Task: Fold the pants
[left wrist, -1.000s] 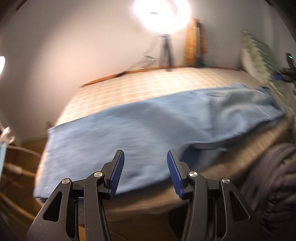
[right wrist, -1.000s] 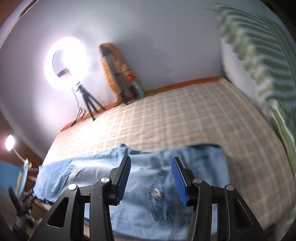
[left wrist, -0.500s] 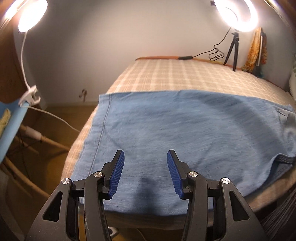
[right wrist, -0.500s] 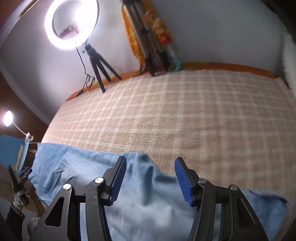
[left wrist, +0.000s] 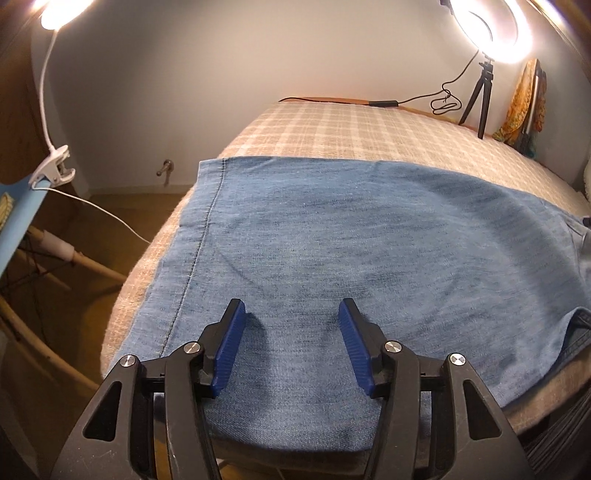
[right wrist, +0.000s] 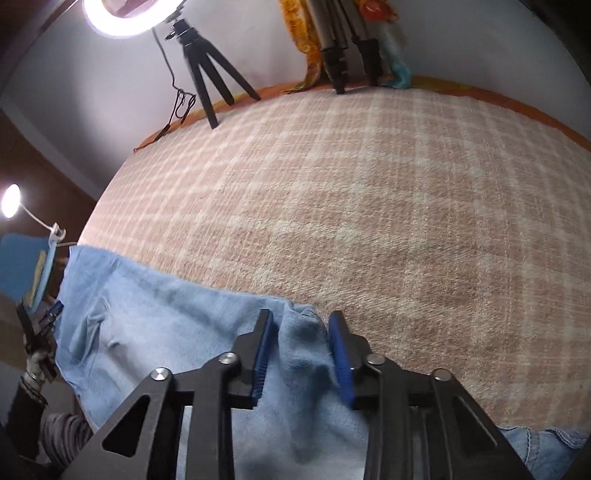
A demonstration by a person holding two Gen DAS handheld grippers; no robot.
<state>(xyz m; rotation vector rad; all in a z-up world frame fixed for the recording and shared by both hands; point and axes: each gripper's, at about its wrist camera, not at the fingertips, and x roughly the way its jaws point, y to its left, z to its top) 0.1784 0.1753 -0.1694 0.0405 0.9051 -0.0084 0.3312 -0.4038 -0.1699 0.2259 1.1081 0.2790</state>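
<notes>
No fold made yet: the jeans (left wrist: 369, 240) lie flat on the bed (right wrist: 369, 203). My right hand-held gripper (right wrist: 301, 350) is closing, seemingly pinching their edge; my left hand-held gripper (left wrist: 291, 343) is opening, empty, above the hem end.

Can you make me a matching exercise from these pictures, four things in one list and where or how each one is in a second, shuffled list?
Things:
1. pants
2. ring light
3. left hand-held gripper
4. right hand-held gripper

States:
A. closing around a raised fold of denim
B. spread flat on the checked bed cover
C. glowing on a black tripod by the wall
D. over flat denim, nothing between its fingers

Pairs: 1-B, 2-C, 3-D, 4-A
</notes>
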